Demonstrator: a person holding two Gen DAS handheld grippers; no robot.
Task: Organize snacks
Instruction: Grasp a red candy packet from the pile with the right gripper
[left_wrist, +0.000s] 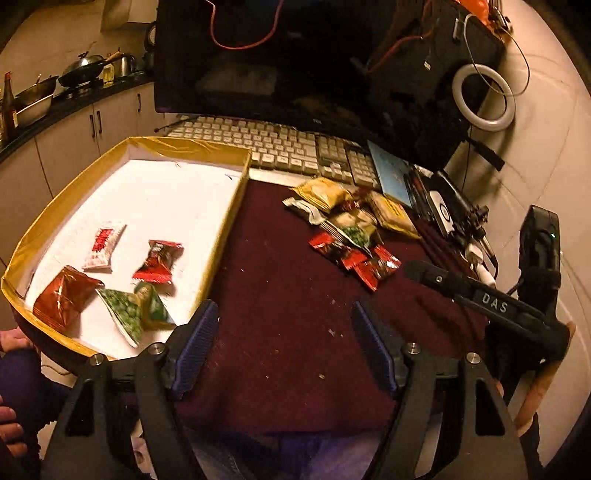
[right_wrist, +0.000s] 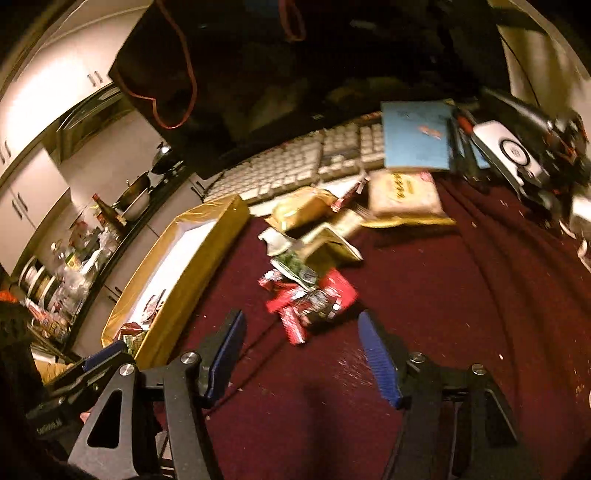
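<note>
**Both grippers wide over the cloth**

Our left gripper (left_wrist: 284, 347) and right gripper (right_wrist: 301, 354) hover spread wide, holding nothing, above one maroon cloth (left_wrist: 295, 295). We count one gold-rimmed tray (left_wrist: 225, 229) holding four packets (left_wrist: 122, 280); a loose snack pile (right_wrist: 314, 266), red, green and yellow, lies right of it.

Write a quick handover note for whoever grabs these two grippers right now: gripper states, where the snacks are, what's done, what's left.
Left gripper: open, holding nothing, above the maroon cloth beside the tray.
Right gripper: open, holding nothing, facing the snack pile from just short of it.
Done: four or five packets lie in the gold-rimmed tray, among them a white-and-red packet and a green packet.
Left: the pile on the cloth near the keyboard, red packets nearest, yellow packets behind them.
</note>
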